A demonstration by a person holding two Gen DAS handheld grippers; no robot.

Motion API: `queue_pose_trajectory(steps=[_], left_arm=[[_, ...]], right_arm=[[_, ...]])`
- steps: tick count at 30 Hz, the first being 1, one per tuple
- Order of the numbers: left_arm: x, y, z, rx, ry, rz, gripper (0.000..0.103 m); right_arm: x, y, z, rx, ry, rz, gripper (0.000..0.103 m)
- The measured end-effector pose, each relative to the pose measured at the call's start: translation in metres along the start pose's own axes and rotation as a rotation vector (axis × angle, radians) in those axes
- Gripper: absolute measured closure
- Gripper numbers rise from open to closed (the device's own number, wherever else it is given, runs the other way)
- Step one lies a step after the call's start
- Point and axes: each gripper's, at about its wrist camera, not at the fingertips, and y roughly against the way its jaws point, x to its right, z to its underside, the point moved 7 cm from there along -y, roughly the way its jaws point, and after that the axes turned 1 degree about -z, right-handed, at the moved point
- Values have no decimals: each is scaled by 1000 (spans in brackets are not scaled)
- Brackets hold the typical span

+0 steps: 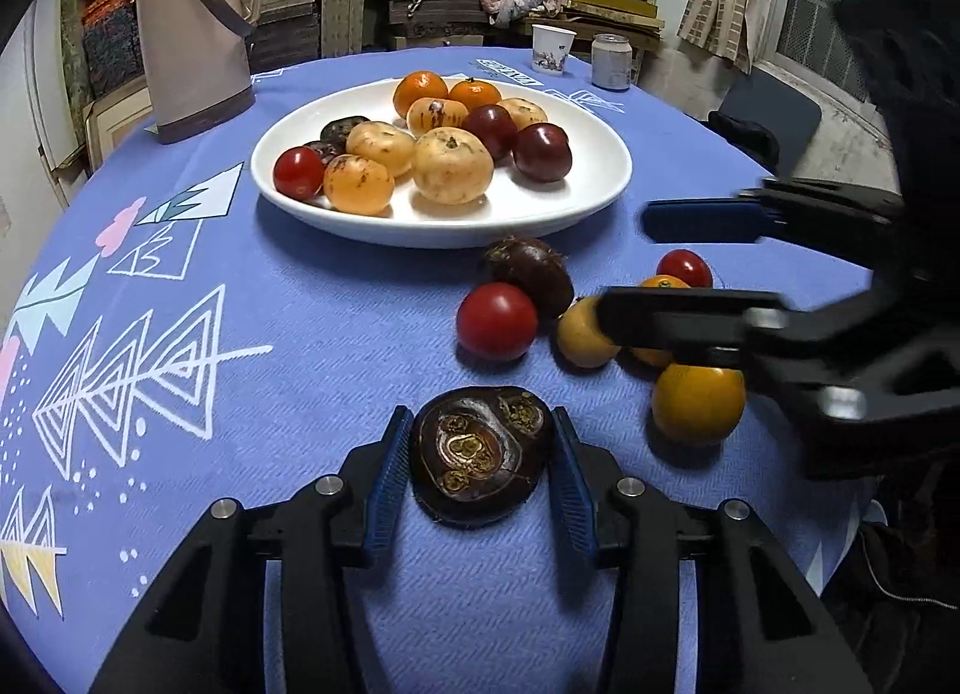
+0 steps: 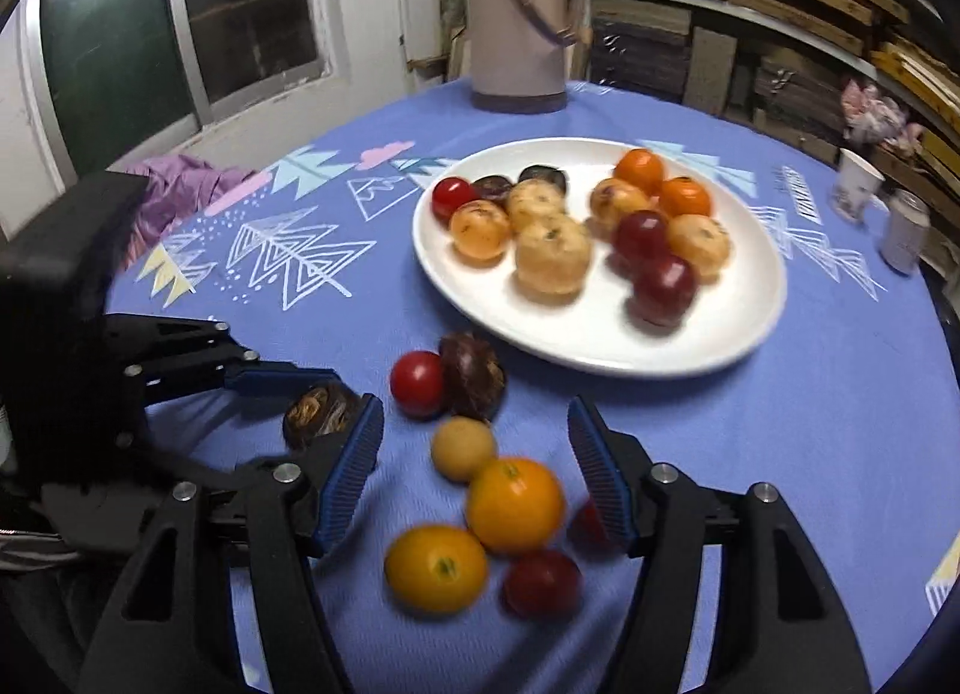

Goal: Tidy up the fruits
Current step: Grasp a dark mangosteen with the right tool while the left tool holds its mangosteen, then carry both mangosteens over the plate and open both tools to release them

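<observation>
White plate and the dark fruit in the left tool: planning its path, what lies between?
Only bare tablecloth between white plate and dark fruit, in the left wrist view.

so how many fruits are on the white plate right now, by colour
orange fruits: 2
tan speckled fruits: 5
red fruits: 3
dark brown fruits: 2
total on the white plate: 12

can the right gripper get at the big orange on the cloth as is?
Probably yes. The right gripper hangs open above the orange, nothing covering it. The yellow fruit and a second orange crowd it, so the jaws may nudge those.
</observation>
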Motion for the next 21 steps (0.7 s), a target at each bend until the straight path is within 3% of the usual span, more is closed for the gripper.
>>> queue_pose_trajectory(steps=[1, 10, 17, 21], left_arm=[[-1, 1, 0, 0, 2, 2, 57], [-3, 2, 2, 18, -3, 14, 56], [-3, 2, 3, 13, 3, 11, 57], [-5, 3, 2, 13, 18, 18, 57]], right_arm=[[1, -5, -2, -9, -3, 0, 52], [12, -26, -6, -54, -72, 37, 72], [5, -44, -7, -80, -75, 45, 78], [11, -32, -6, -48, -132, -10, 80]])
